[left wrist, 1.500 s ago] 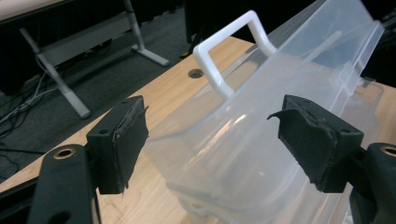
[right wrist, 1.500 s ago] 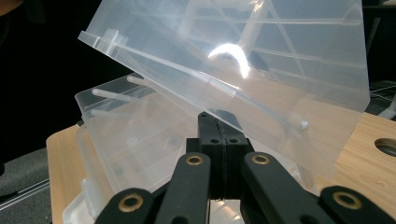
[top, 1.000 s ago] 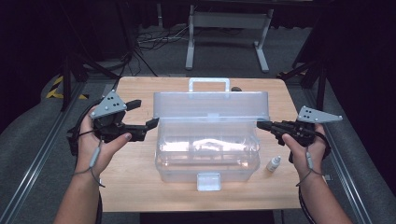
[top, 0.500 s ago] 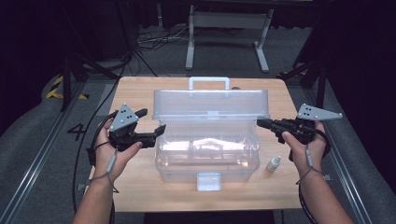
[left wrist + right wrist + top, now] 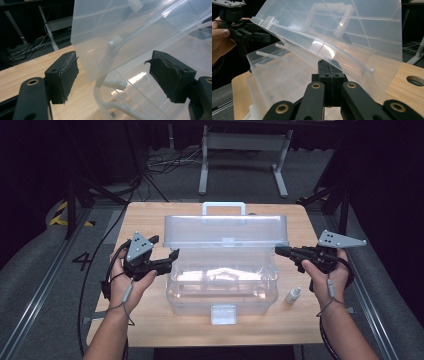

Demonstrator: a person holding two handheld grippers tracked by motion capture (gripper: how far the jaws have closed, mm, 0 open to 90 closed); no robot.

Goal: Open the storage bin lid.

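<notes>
So our left gripper (image 5: 167, 260) has swung in from the table's 9 o'clock edge, jaws spread, straddling the lid (image 5: 226, 229) end of the clear box (image 5: 222, 292) at table centre; we're likely about to grab it. Right gripper (image 5: 281, 251) at 3 o'clock, jaws pressed together, against the lid's other end

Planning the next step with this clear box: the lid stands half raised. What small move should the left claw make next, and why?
Probably close the left claw on the lid edge. Its jaws stand open on either side of that edge, while the right claw is shut at the lid's other end, so the lid likely needs a grip on this side too.
</notes>
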